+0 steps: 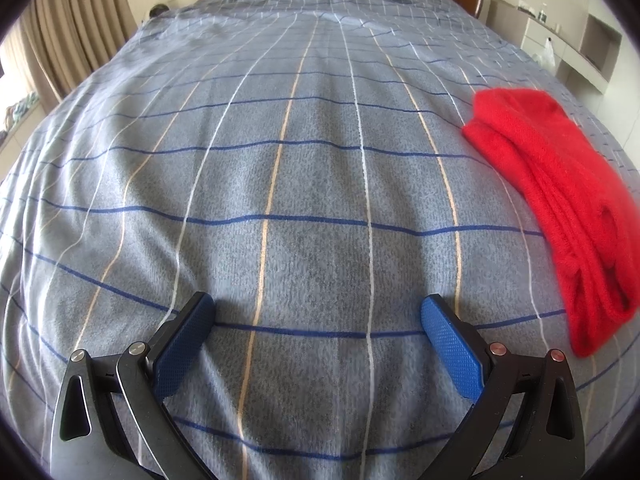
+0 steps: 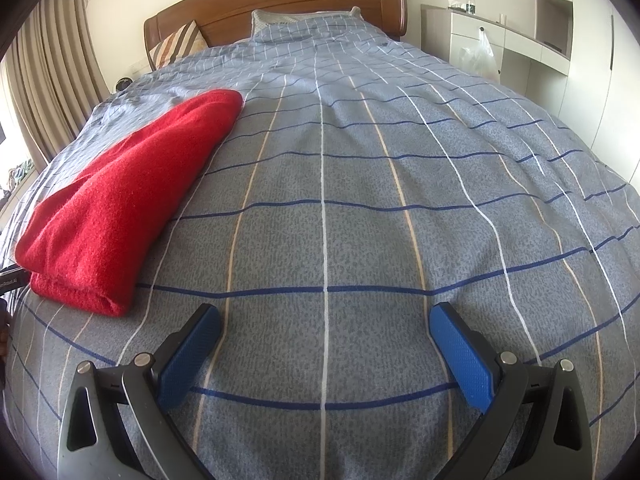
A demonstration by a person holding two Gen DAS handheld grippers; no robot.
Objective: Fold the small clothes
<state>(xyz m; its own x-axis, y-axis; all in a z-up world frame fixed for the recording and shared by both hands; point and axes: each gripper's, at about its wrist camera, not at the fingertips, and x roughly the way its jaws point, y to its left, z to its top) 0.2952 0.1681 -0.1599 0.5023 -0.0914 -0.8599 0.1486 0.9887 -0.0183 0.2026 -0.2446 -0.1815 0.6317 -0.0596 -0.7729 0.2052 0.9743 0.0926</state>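
Tools (image 1: 318, 316) apart, beside folded sweater (image 2: 120, 200).

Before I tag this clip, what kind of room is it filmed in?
Almost certainly a home bedroom. A made bed with a grey checked cover fills both views, with a wooden headboard and pillows at the far end, curtains to one side and built-in white cabinets on the other. A folded red garment lies on the cover.

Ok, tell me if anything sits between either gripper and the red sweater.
Nothing visible does. The folded red sweater lies on the plaid bedspread, with only bare cover between it and the open left gripper and the open right gripper.
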